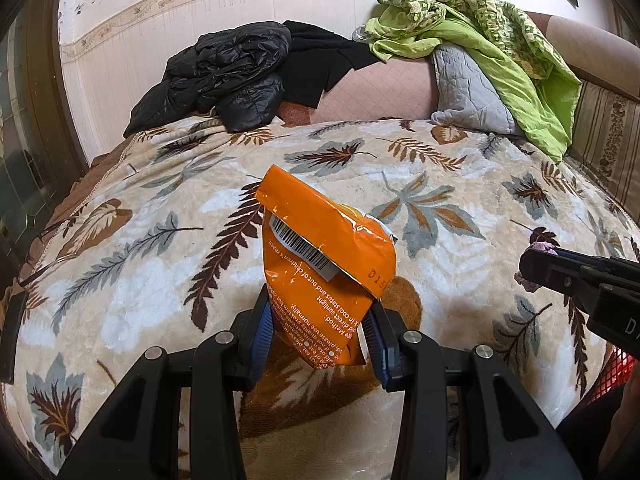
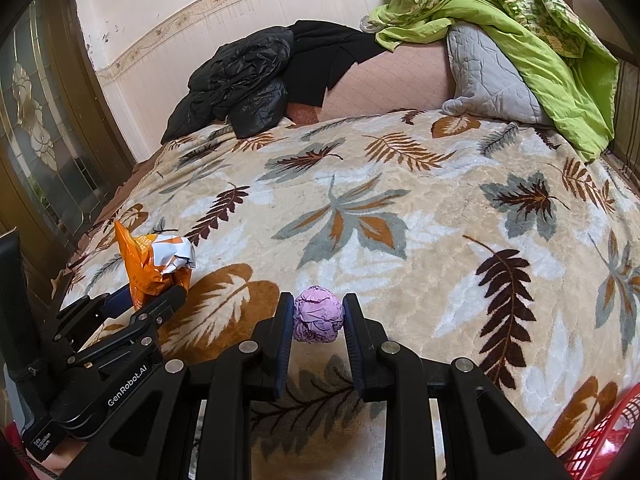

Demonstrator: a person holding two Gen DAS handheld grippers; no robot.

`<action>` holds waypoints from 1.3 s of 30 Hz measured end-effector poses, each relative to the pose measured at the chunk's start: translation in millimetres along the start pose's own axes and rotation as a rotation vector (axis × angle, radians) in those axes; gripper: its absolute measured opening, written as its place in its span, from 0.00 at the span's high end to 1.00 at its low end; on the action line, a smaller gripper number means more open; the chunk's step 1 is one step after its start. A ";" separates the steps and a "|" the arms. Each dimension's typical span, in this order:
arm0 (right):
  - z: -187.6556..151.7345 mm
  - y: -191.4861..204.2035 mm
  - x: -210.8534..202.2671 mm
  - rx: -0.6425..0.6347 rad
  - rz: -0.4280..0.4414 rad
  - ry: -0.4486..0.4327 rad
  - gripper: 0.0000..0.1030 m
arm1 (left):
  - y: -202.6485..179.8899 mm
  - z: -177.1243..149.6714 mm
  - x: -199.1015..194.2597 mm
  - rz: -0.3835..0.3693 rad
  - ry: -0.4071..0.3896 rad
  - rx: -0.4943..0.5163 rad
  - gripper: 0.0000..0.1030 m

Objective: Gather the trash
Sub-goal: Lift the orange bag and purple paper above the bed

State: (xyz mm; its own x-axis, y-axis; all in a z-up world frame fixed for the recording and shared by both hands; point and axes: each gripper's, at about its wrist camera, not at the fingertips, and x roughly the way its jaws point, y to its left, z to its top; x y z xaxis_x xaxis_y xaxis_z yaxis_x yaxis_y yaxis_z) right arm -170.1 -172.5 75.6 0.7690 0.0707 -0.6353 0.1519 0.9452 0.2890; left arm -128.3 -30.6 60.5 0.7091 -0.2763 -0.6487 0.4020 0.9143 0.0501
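An orange snack bag (image 1: 324, 264) with a barcode stands upright between the blue pads of my left gripper (image 1: 320, 336), which is shut on its lower end above the leaf-patterned blanket (image 1: 160, 264). The same orange bag (image 2: 154, 262) and left gripper (image 2: 148, 300) show at the left of the right wrist view. My right gripper (image 2: 319, 316) is shut on a crumpled purple paper ball (image 2: 319, 314), pads against both its sides. In the left wrist view the right gripper (image 1: 532, 266) enters from the right edge, a bit of purple ball (image 1: 540, 247) peeking out.
A black puffer jacket (image 1: 224, 80), grey quilted pillow (image 1: 468, 92) and green blanket (image 1: 500, 40) lie heaped at the bed's far end. A red mesh basket (image 2: 604, 440) sits at the lower right. A dark glass-panelled door (image 2: 44, 140) stands on the left.
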 end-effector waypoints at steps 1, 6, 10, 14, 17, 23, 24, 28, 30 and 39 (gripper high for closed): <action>0.0 0.0 -0.2 0.000 0.000 -0.001 0.74 | -0.5 -0.5 0.2 0.001 0.001 0.001 0.61; 0.3 -1.6 -1.5 0.001 0.000 -0.003 0.74 | -0.2 -0.3 0.0 0.001 -0.001 0.002 0.61; 0.3 -0.7 -1.1 0.000 0.001 -0.003 0.74 | -0.4 -0.4 0.2 0.001 0.001 0.002 0.61; 0.4 -1.1 -2.1 0.001 0.000 -0.003 0.74 | -1.0 -1.3 0.2 0.001 0.001 0.001 0.61; 0.3 -1.0 -1.6 0.001 0.000 -0.002 0.74 | -0.8 -0.8 0.2 0.000 0.001 0.002 0.61; 0.4 -1.7 -2.0 0.000 0.000 -0.005 0.74 | -1.5 -1.3 0.1 0.002 0.002 0.001 0.61; 0.5 -3.1 -2.7 0.002 0.000 -0.005 0.74 | -1.6 -1.4 0.0 0.002 0.001 0.001 0.61; 1.8 -6.9 -5.0 0.005 -0.002 -0.009 0.74 | -1.9 -1.7 0.2 0.003 0.000 0.005 0.61; 1.7 -8.4 -5.9 0.006 -0.005 -0.011 0.74 | -2.2 -1.0 -0.7 0.005 -0.001 0.009 0.61; 1.0 -7.0 -10.1 0.016 -0.010 -0.026 0.74 | -4.9 -0.7 -0.1 0.008 0.000 0.015 0.61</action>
State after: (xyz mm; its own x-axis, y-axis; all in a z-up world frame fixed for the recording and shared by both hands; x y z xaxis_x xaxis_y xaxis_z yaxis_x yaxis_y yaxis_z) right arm -178.3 -180.2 80.7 0.7830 0.0526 -0.6198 0.1694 0.9408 0.2938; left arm -130.7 -34.8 59.7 0.7125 -0.2690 -0.6481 0.4051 0.9118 0.0669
